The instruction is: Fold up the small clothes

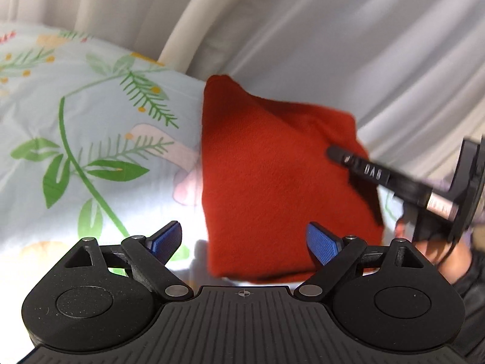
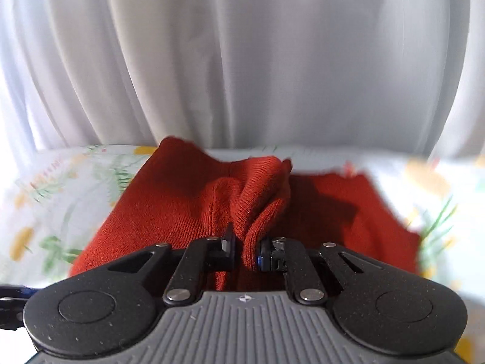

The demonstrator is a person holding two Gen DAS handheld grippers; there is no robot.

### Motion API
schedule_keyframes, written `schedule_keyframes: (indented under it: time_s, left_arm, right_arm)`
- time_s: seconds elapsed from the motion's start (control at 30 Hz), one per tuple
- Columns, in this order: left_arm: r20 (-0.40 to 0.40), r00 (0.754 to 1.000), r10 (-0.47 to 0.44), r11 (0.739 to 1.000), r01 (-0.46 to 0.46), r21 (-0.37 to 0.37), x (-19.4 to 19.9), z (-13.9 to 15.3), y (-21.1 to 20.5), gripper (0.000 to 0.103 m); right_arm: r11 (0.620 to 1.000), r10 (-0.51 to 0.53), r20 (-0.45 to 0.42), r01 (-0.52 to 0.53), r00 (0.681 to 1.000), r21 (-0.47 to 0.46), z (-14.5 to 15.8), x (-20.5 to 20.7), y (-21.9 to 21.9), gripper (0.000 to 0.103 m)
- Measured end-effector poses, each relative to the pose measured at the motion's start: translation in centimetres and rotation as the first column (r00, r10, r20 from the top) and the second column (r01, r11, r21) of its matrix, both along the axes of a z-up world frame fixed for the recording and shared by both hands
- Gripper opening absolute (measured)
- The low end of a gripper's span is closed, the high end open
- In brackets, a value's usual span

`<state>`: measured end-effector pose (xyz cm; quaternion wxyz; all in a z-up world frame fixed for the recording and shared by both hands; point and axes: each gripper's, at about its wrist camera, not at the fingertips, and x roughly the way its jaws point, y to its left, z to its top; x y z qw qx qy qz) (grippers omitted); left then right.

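Right gripper [image 2: 246, 250] pinches the red knit garment [image 2: 188, 206], apparently lifted; left gripper [image 1: 245, 242] fingers spread.

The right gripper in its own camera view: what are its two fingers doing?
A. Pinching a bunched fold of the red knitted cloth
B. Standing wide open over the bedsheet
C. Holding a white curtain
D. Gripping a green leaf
A: the right gripper has its jaws nearly closed, with a bunched ridge of the red knitted cloth squeezed between them, above the floral bedsheet.
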<state>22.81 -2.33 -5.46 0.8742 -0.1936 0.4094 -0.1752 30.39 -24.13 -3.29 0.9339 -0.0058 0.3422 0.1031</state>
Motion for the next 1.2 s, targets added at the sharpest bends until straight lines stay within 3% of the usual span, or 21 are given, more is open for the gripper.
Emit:
schedule_keyframes:
  time_s: [0.07, 0.17, 0.23, 0.3, 0.33, 0.47, 0.53, 0.6, 0.7, 0.83, 0.87, 0.9, 0.93, 0.97, 1.03, 1.07, 1.1, 1.17, 1.2]
  left_arm:
    - [0.016, 0.999, -0.047, 0.998, 0.046, 0.052, -0.9, 0.0, -1.2, 0.093]
    - [0.016, 0.996, -0.084, 0.99, 0.081, 0.115, -1.4, -0.6, -3.2, 0.093]
    - [0.025, 0.995, -0.096, 0.985, 0.092, 0.144, -1.2, -1.2, -4.4, 0.093]
    - [0.031, 0.995, -0.091, 0.975, 0.083, 0.204, -1.0, -1.4, -5.2, 0.093]
    - [0.037, 0.995, -0.093, 0.972, 0.083, 0.218, -0.9, -1.4, -5.4, 0.093]
    - [0.026, 0.996, -0.085, 0.973, 0.077, 0.22, -0.7, -1.6, -5.4, 0.093]
    - [0.019, 0.997, -0.079, 0.973, 0.073, 0.218, -0.9, -1.6, -5.5, 0.093]
    - [0.006, 0.996, -0.086, 0.971, 0.083, 0.224, -0.9, -2.0, -5.9, 0.093]
    - [0.002, 0.997, -0.075, 0.968, 0.072, 0.241, -0.9, -2.1, -6.5, 0.093]
    - [0.009, 0.999, -0.051, 0.969, 0.047, 0.244, -0.5, -2.1, -6.9, 0.093]
    - [0.013, 0.999, -0.041, 0.968, 0.037, 0.248, -0.4, -2.1, -6.9, 0.093]
    - [0.019, 0.999, -0.032, 0.967, 0.026, 0.253, -0.4, -2.0, -6.9, 0.093]
    - [0.028, 1.0, -0.011, 0.963, 0.003, 0.27, -0.4, -1.9, -6.7, 0.093]
    - [0.04, 0.999, 0.022, 0.954, -0.033, 0.298, -0.4, -1.8, -6.4, 0.093]
    - [0.043, 0.997, 0.063, 0.941, -0.074, 0.33, -0.3, -1.8, -5.6, 0.095]
    - [0.021, 0.998, 0.055, 0.947, -0.058, 0.316, -0.1, -1.9, -5.1, 0.095]
    - [-0.011, 0.999, 0.045, 0.955, -0.039, 0.293, 0.0, -2.0, -4.6, 0.095]
    - [-0.057, 0.998, 0.009, 0.966, 0.006, 0.258, 0.0, -1.8, -3.5, 0.093]
    - [-0.068, 0.998, -0.001, 0.969, 0.018, 0.248, -0.1, -1.4, -2.8, 0.093]
  right_arm:
    - [0.996, -0.026, 0.086, 0.033, 0.996, -0.081, 1.1, -1.5, -0.3, 0.011]
    - [0.98, -0.076, 0.148, 0.102, 0.986, -0.173, 1.6, -2.7, -1.4, 0.011]
    - [0.968, -0.124, 0.135, 0.15, 0.983, -0.201, 1.0, -2.5, -2.6, 0.011]
    - [0.967, -0.151, 0.062, 0.161, 0.987, -0.2, -0.5, -1.4, -4.0, 0.013]
    - [0.973, -0.167, 0.02, 0.168, 0.986, -0.162, -1.2, -1.2, -4.9, 0.018]
    - [0.969, -0.226, 0.011, 0.223, 0.974, 0.108, 0.3, -4.6, -9.1, 0.035]
    - [0.936, -0.272, 0.018, 0.26, 0.962, 0.237, 0.7, -8.2, -10.9, 0.055]
    - [0.898, -0.283, -0.027, 0.275, 0.959, 0.344, 0.3, -11.3, -12.5, 0.058]
    - [0.834, -0.242, -0.132, 0.276, 0.961, 0.478, -1.0, -14.8, -13.1, 0.059]
    - [0.8, -0.245, -0.162, 0.294, 0.956, 0.524, -2.3, -15.0, -12.3, 0.055]
    - [0.79, -0.259, -0.172, 0.311, 0.95, 0.528, -2.6, -14.6, -12.2, 0.047]
    - [0.778, -0.277, -0.189, 0.335, 0.942, 0.531, -2.8, -14.1, -12.1, 0.023]
    - [0.756, -0.283, -0.21, 0.353, 0.936, 0.552, -3.0, -13.8, -12.1, 0.013]
    - [0.687, -0.267, -0.231, 0.353, 0.936, 0.635, -3.6, -13.6, -12.6, 0.012]
    - [0.438, -0.216, -0.259, 0.33, 0.941, 0.836, -4.9, -14.3, -14.5, 0.011]
    - [0.346, -0.216, -0.268, 0.33, 0.939, 0.878, -5.6, -14.7, -15.5, 0.011]
    - [0.356, -0.244, -0.29, 0.363, 0.925, 0.861, -5.8, -14.9, -16.2, 0.011]
    - [0.548, -0.313, -0.317, 0.443, 0.895, 0.709, -5.4, -14.7, -16.0, 0.012]
    - [0.616, -0.317, -0.307, 0.441, 0.897, 0.652, -5.2, -14.6, -15.6, 0.012]
